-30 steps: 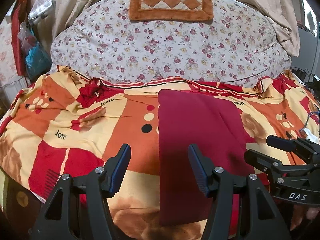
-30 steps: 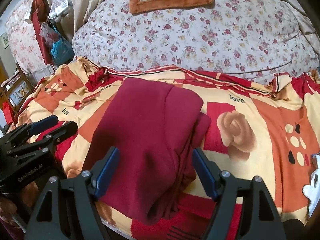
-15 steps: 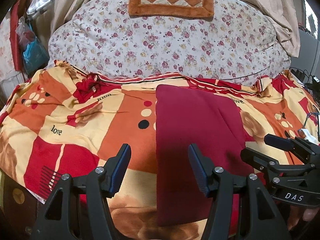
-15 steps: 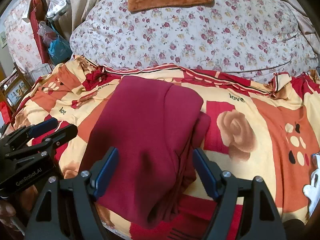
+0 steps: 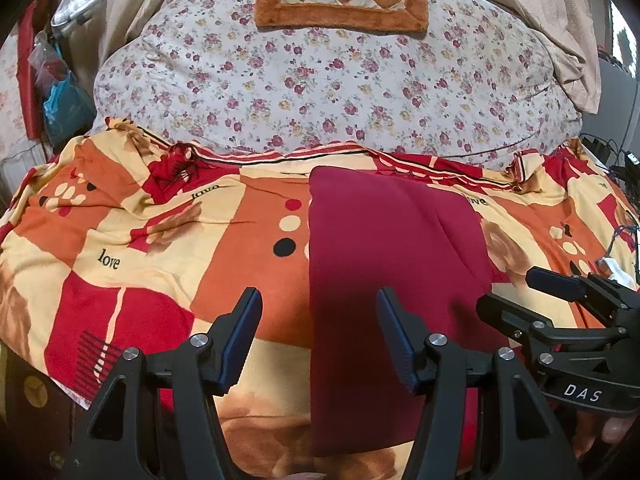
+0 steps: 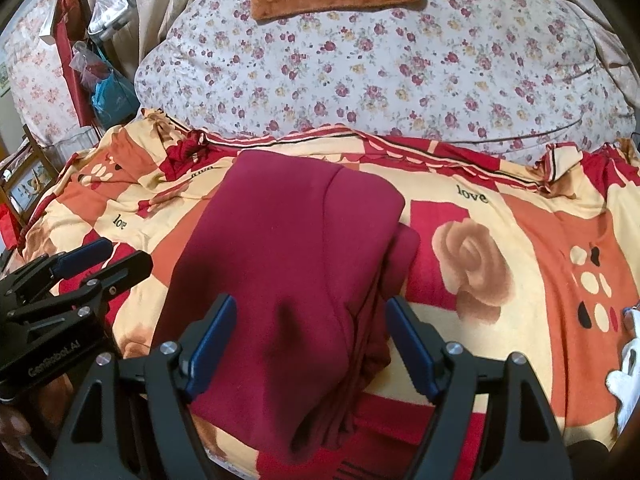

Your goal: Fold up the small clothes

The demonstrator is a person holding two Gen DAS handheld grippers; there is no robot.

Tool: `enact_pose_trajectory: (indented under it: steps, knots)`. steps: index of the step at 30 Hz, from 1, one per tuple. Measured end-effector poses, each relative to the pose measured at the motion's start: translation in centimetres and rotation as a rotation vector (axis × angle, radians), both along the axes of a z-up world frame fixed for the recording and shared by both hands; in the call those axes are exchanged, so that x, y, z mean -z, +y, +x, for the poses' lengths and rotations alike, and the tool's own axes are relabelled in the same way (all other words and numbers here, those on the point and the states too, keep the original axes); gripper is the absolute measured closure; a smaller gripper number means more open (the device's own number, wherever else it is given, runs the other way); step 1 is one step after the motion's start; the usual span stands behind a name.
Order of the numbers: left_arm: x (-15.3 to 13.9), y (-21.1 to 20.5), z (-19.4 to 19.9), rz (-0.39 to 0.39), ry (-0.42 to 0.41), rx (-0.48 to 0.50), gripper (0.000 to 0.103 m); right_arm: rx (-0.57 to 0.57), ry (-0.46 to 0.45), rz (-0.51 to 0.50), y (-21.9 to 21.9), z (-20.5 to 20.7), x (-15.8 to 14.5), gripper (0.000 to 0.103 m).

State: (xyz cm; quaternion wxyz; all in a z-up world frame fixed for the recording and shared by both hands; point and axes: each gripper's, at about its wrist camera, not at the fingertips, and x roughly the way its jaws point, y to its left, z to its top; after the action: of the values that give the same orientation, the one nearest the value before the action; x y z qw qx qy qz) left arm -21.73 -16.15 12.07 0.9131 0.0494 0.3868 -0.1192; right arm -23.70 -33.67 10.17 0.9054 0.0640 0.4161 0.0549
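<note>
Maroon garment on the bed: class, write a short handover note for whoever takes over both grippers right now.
Left gripper: open, holding nothing, over the garment's left edge.
Right gripper: open, empty, fingers either side of its near right part.
Maroon garment: folded into a long strip on the patterned blanket, layers bunched along its right side.
Done: lengthwise folds.
Left: probably tidy the right edge, then fold it shorter.

Both wrist views near, sharing garment [image 5: 392, 256]
</note>
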Motion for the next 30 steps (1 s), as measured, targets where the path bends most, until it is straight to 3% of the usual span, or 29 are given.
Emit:
enact_pose_trajectory:
  steps: [30]
  knots:
    - [0.65, -0.42, 0.76, 0.002, 0.020, 0.008, 0.064, 0.001, 0.030, -0.007, 0.80, 0.75, 0.95, 0.022]
